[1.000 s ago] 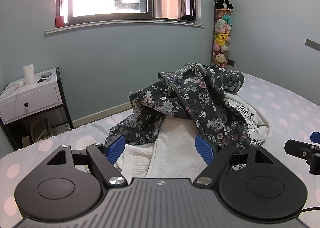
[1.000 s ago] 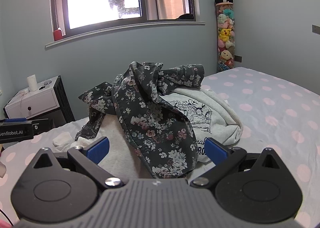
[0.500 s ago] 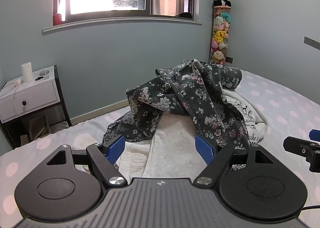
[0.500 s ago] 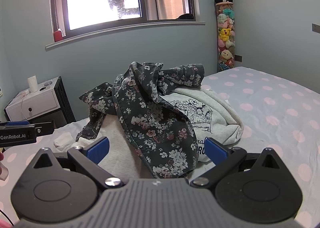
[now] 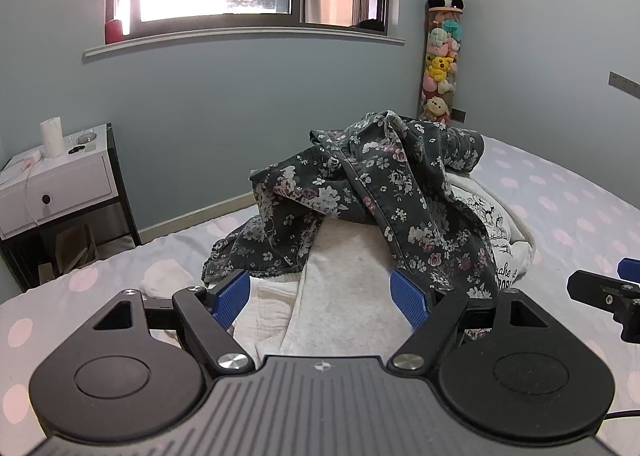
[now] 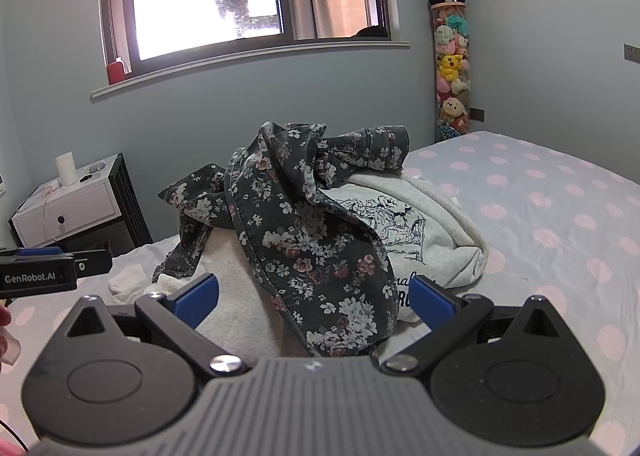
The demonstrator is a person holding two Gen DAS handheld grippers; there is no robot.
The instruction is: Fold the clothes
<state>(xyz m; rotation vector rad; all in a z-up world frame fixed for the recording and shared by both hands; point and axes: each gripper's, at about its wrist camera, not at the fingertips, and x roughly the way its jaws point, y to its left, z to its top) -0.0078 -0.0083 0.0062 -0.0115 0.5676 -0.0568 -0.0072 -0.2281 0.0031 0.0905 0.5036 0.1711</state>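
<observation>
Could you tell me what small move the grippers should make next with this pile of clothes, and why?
Probably ease the right gripper forward and close on the floral garment's near hem. Both grippers are open and empty, and that garment drapes over the white sweatshirt and grey cloth, so it likely comes off first.

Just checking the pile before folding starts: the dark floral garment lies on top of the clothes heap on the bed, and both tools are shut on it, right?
Not quite. The dark floral garment does lie on top of the clothes heap on the bed, but both tools are open and hold nothing. The left wrist view shows the left tool open, and the right wrist view shows the right tool open.
</observation>
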